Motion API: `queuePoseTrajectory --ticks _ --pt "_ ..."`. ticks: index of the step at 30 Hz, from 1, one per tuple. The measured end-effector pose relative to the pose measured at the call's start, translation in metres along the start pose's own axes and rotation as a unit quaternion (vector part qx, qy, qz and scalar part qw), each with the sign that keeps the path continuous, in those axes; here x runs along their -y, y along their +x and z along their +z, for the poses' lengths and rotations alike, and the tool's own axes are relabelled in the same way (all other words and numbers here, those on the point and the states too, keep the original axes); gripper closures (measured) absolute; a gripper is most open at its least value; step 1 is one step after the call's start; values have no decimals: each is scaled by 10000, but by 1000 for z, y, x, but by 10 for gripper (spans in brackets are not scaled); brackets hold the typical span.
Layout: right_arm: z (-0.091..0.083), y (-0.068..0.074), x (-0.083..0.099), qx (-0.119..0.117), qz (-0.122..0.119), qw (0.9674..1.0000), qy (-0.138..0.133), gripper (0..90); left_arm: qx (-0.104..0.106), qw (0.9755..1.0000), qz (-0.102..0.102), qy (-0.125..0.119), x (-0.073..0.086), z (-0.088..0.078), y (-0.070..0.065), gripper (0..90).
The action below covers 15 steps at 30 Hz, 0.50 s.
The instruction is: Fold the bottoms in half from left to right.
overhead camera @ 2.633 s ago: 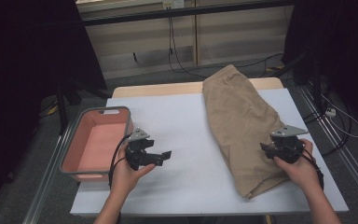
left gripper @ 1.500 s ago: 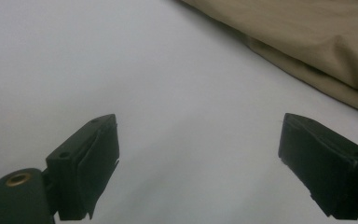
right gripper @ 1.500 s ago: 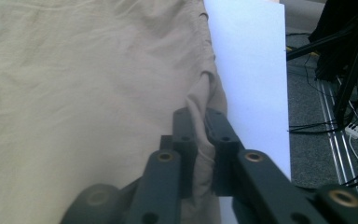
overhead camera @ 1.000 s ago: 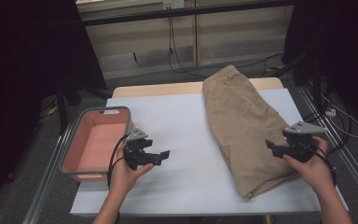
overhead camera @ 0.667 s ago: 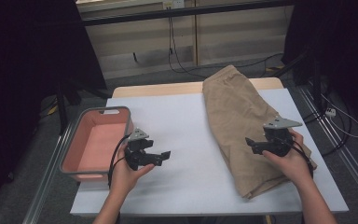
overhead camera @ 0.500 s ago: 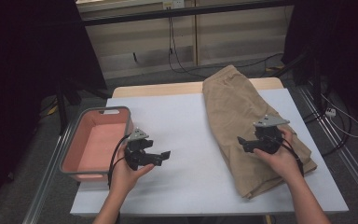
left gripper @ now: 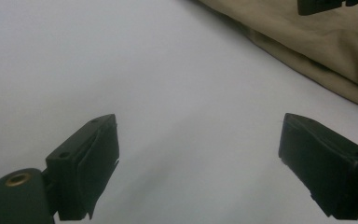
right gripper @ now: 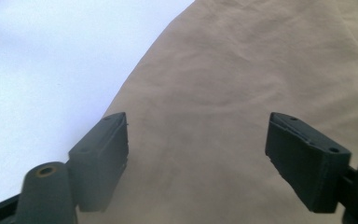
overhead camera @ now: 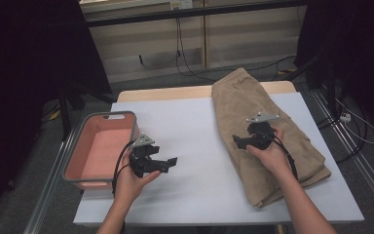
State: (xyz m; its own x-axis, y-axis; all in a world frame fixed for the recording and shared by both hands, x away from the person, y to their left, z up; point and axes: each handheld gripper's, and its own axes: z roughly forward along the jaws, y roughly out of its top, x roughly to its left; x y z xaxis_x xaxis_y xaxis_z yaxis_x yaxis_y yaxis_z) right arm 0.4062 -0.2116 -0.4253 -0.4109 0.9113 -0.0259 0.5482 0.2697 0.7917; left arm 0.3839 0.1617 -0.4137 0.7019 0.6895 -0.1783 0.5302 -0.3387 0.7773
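We had the right gripper (overhead camera: 239, 142) over the folded tan cotton trousers (overhead camera: 292, 141), jaws apart after closing slightly, nothing pinched, left gripper (overhead camera: 171, 162) spread wide beside the trousers, so we judged biting their near-left edge cleanly mattered most.

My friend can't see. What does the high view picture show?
A person's right gripper, jaws open, hovers over folded tan trousers on a white table. The left gripper, open, hovers beside a pink bin.
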Motion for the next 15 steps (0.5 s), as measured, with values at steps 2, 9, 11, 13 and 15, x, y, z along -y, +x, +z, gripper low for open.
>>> queuePoseTrajectory --ticks 2,9,11,13,15 --pt "5 0 -2 -45 114 9999 -55 228 5 10000 20 22 0 1 0 120" --pt "22 0 -8 -92 141 9998 -68 245 10 10000 20 89 1 3 0 121" --pt "27 1 -11 -81 76 9999 -28 258 9 10000 -3 58 1 3 0 121" --pt "31 4 -13 -70 49 10000 -27 280 14 10000 2 68 2 3 1 121" --pt "35 7 -16 -124 -50 9999 -45 310 6 10000 1 71 2 3 1 122"
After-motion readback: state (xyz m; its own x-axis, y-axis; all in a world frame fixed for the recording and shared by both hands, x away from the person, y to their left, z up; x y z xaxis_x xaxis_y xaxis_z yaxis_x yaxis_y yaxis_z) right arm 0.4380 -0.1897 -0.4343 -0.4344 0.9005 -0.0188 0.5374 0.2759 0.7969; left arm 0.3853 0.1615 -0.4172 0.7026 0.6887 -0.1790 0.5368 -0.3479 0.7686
